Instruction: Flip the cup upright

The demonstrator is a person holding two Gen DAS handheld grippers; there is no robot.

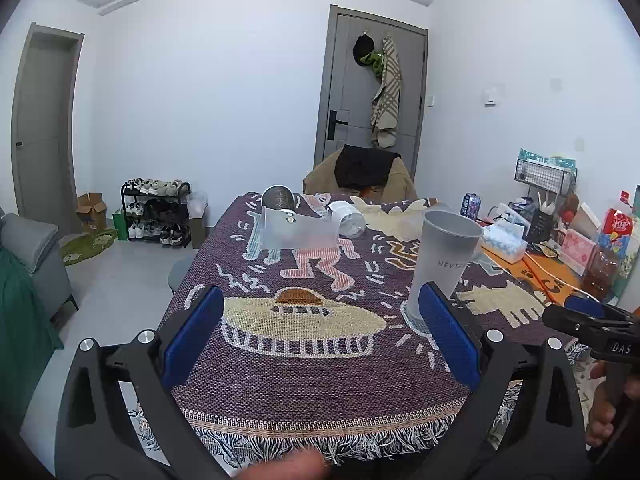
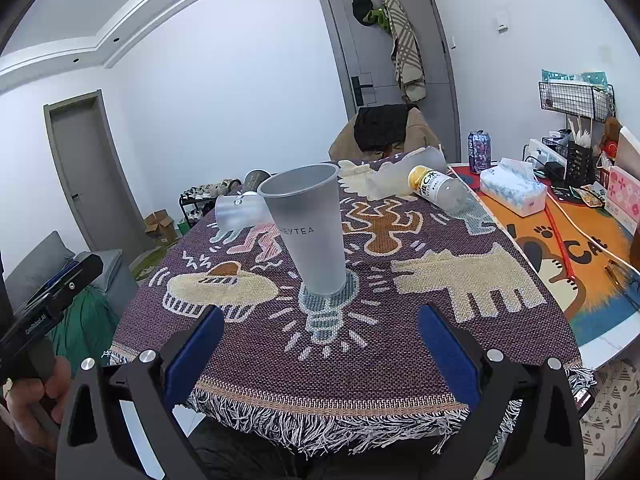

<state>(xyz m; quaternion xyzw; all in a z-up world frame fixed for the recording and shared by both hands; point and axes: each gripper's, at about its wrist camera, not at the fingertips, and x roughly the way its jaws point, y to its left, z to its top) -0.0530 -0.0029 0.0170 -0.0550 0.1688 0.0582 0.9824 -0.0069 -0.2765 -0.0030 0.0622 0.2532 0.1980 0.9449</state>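
Observation:
A frosted grey cup marked HEYTEA [image 2: 310, 232] stands upright, mouth up, on the patterned tablecloth [image 2: 400, 320]. In the left wrist view the cup [image 1: 442, 256] is just beyond the right blue finger. My right gripper [image 2: 320, 340] is open and empty, pulled back near the table's front edge, with the cup ahead of it. My left gripper [image 1: 320, 328] is open and empty, to the left of the cup. The right gripper also shows in the left wrist view [image 1: 588, 320].
A clear frosted cup [image 1: 296, 232] lies on its side at the far left, with a dark metal cup [image 1: 278, 198] behind it. A plastic bottle [image 2: 438, 188] and another clear cup [image 2: 408, 168] lie at the far end. A tissue box [image 2: 512, 192] and clutter fill the right side.

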